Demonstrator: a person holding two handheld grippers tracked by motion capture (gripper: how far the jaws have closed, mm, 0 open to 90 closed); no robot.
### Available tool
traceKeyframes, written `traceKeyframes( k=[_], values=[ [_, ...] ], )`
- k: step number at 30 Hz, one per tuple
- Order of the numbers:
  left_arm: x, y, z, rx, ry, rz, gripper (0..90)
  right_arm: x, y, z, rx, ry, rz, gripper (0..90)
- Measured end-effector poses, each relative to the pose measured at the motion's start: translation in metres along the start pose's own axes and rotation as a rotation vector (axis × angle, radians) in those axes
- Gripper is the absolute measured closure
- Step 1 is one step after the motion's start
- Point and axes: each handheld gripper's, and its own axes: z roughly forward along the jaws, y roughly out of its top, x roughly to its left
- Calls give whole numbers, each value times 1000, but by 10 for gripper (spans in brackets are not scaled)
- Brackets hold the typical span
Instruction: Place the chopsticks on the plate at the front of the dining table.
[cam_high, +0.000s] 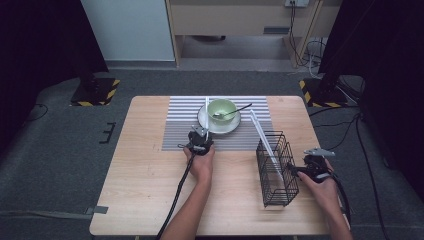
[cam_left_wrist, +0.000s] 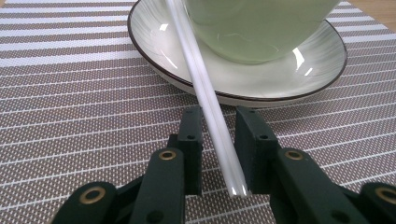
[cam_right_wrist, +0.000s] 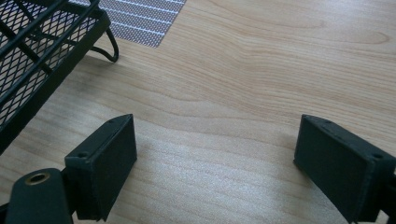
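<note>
A thin white stick (cam_high: 207, 112) lies across the rim of a white saucer (cam_high: 202, 120) that holds a green bowl (cam_high: 221, 107) with a spoon (cam_high: 235, 111) in it. My left gripper (cam_high: 199, 133) sits on the striped placemat (cam_high: 180, 130) at the stick's near end. In the left gripper view the stick (cam_left_wrist: 205, 88) runs between the jaws of my left gripper (cam_left_wrist: 218, 114); its end rests by the right jaw, and a gap shows on the other side. Beside a black wire basket (cam_high: 277, 170), my right gripper (cam_high: 294, 170) stands open and empty over bare wood (cam_right_wrist: 243, 70).
A second white stick (cam_high: 262, 135) leans in the basket, whose mesh corner (cam_right_wrist: 28, 56) is close at the left of the right gripper view. The saucer (cam_left_wrist: 154, 42) and bowl (cam_left_wrist: 261, 28) rise just ahead of the left jaws. Black stands flank the table's far corners.
</note>
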Motion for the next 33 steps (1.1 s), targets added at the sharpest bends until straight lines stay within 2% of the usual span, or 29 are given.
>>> traceKeyframes(
  k=[17, 19, 23, 27, 33],
  values=[
    [0, 0, 1, -3, -4, -7, 712, 0, 0, 0, 0, 0, 0, 129],
    [0, -1, 1, -1, -4, -11, 672, 0, 0, 0, 1, 0, 2, 129],
    [-1, 0, 0, -4, 14, 10, 583, 0, 0, 0, 0, 2, 2, 128],
    [-1, 1, -3, -2, 11, 9, 494, 0, 0, 0, 1, 2, 3, 128],
    [-3, 6, -12, -1, 12, 40, 369, 0, 0, 0, 1, 2, 2, 128]
  ],
)
